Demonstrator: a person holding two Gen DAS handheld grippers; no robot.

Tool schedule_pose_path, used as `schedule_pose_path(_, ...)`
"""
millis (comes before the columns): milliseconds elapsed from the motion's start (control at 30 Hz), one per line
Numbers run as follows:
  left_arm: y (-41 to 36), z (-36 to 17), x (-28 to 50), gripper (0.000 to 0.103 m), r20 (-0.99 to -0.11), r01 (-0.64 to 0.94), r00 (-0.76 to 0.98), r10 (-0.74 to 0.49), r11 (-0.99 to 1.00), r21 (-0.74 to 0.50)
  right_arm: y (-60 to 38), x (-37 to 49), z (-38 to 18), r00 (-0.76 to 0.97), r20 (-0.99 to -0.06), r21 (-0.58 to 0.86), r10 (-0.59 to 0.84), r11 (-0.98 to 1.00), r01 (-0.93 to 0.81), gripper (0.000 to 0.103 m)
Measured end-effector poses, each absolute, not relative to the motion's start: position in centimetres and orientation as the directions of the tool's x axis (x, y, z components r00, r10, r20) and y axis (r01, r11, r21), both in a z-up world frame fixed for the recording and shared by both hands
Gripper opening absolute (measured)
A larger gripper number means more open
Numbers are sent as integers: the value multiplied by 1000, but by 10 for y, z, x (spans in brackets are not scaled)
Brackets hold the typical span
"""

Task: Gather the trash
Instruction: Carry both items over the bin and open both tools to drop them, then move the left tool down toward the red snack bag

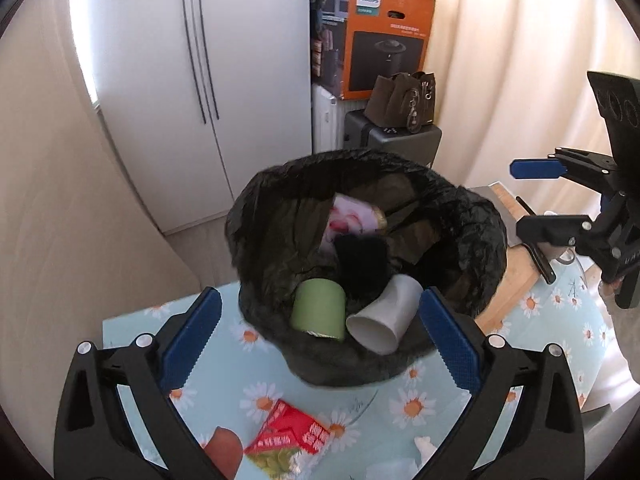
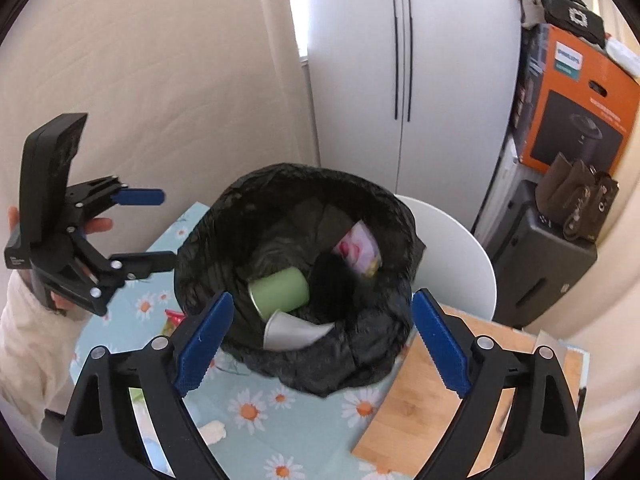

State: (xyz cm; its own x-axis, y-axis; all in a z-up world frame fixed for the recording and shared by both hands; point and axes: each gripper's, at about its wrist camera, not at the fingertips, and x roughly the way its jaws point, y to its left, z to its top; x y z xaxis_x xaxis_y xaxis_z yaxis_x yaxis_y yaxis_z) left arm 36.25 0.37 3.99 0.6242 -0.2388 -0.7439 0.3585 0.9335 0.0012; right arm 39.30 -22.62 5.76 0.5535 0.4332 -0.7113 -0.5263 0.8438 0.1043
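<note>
A bin lined with a black bag (image 1: pixel 482 220) (image 2: pixel 200 240) stands on the daisy-print tablecloth (image 1: pixel 132 320). Inside lie a green cup (image 1: pixel 318 310) (image 2: pixel 282 286), a white cup (image 1: pixel 386 316) (image 2: pixel 292 332), a pink printed packet (image 1: pixel 352 220) (image 2: pixel 358 250) and something black. My left gripper (image 1: pixel 318 296) (image 2: pixel 168 227) hovers open over the bin's near rim, nothing between its fingers. Open as well, my right gripper (image 2: pixel 323 296) (image 1: pixel 516 198) hangs empty above the bin from the other side. A red snack wrapper (image 1: pixel 288 434) (image 2: pixel 174 316) lies on the cloth below the left gripper.
A wooden board (image 2: pixel 436 392) (image 1: pixel 516 276) lies right of the bin, a white chair back (image 2: pixel 452 240) behind it. A crumpled white tissue (image 2: pixel 212 432) (image 1: pixel 424 444) rests on the cloth. White wardrobe (image 1: pixel 200 80), orange box (image 1: pixel 384 36) and dark suitcase (image 2: pixel 536 268) stand beyond.
</note>
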Motion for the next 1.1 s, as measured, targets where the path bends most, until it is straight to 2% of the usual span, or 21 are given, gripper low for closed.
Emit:
schedule_pose_path(733,62,-25,278,97,-868,158,495,-44,987,40,-204,312,-13,379,-842,80,384,784,-616,89)
schedule_pose_path(1100,68,-61,261,97,-907,172,420,-14,983,64,-193,291,-55,273,-896,104,349,765,-636,89)
